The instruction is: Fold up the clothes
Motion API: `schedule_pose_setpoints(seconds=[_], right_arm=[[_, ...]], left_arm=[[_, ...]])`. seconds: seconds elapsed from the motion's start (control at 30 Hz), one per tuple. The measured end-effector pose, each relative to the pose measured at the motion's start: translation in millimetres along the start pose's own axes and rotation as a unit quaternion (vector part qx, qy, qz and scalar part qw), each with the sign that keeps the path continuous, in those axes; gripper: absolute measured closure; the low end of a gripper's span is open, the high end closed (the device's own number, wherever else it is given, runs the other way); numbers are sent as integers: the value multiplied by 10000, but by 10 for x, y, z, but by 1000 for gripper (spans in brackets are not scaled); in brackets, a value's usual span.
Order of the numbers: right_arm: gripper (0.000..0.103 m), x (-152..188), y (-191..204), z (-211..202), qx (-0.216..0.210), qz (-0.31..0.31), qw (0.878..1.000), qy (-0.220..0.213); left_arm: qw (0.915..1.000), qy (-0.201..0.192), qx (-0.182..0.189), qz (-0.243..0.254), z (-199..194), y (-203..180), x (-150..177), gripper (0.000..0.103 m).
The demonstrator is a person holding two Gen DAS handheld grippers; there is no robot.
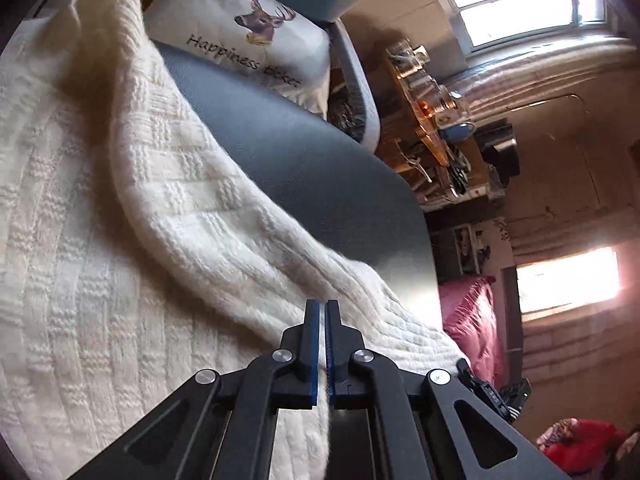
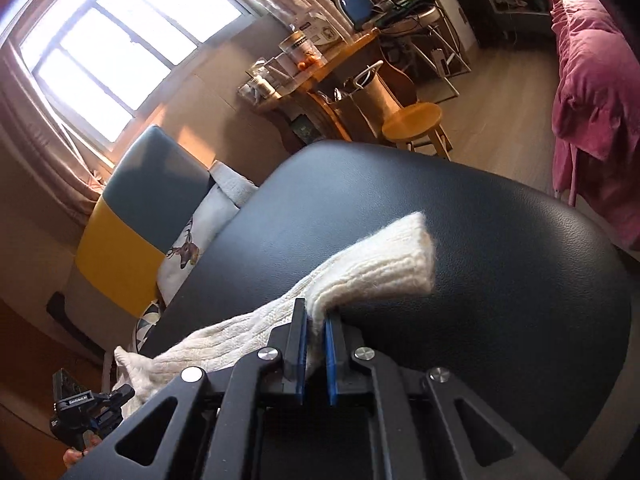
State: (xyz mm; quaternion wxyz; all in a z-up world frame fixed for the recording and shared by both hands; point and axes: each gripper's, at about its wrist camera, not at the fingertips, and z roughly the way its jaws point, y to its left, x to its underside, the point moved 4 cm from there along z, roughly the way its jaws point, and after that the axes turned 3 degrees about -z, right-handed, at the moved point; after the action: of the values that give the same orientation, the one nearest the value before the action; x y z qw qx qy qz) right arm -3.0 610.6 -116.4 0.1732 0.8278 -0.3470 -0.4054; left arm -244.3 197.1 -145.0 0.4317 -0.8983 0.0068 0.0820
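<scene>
Right claw point(image 2: 316, 312) (pinching sweater point(image 2: 376, 264)), stool point(image 2: 412, 118) beyond

A white pillow point(image 1: 248, 36) printed with a deer and the words "Happiness ticket" leans against a grey and yellow sofa back point(image 2: 136, 208). Beyond the dark table point(image 2: 500, 280), 1 round wooden stool point(image 2: 412, 118) stands near a cluttered wooden desk point(image 2: 320, 76). A pink quilt point(image 2: 592, 80) hangs at the right, and a bright window point(image 2: 120, 52) glows behind pale curtains.

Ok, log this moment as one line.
task: fold clothes | left claw: shut on cream knit sweater | right claw: shut on sweater | surface: dark table
</scene>
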Motion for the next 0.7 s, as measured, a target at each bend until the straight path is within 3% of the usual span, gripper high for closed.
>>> schedule_pose_setpoints(seconds=[0.03, 0.07, 0.17, 0.27, 0.43, 0.5, 0.57, 0.7], right_arm=[[97, 6, 17, -61, -40, -8, 10000, -23], [97, 17, 31, -118, -86, -6, 10000, -44], [96, 66, 61, -237, -258, 128, 9996, -69], [96, 137, 92, -328, -375, 200, 9991, -86], [96, 210, 180, -548, -650, 262, 9974, -168], [96, 230, 216, -643, -729, 247, 9968, -201], [96, 250, 253, -738, -807, 232, 9962, -235], [97, 205, 265, -873, -914, 230, 9950, -316]], left_arm=[[10000, 6, -52, -33, -19, 23, 54, 100], [9998, 73, -86, -147, 4, 80, 102, 93], [9970, 164, 42, -755, 86, 290, 185, 63], [9914, 21, 184, -1294, 139, 451, 169, 61], [9886, -199, 288, -1465, 190, 448, 69, 61], [9894, -364, 289, -1377, 193, 397, 11, 65], [9917, -396, 157, -1211, 196, 343, -4, 101], [9965, -491, 154, -658, 108, 46, -88, 103]])
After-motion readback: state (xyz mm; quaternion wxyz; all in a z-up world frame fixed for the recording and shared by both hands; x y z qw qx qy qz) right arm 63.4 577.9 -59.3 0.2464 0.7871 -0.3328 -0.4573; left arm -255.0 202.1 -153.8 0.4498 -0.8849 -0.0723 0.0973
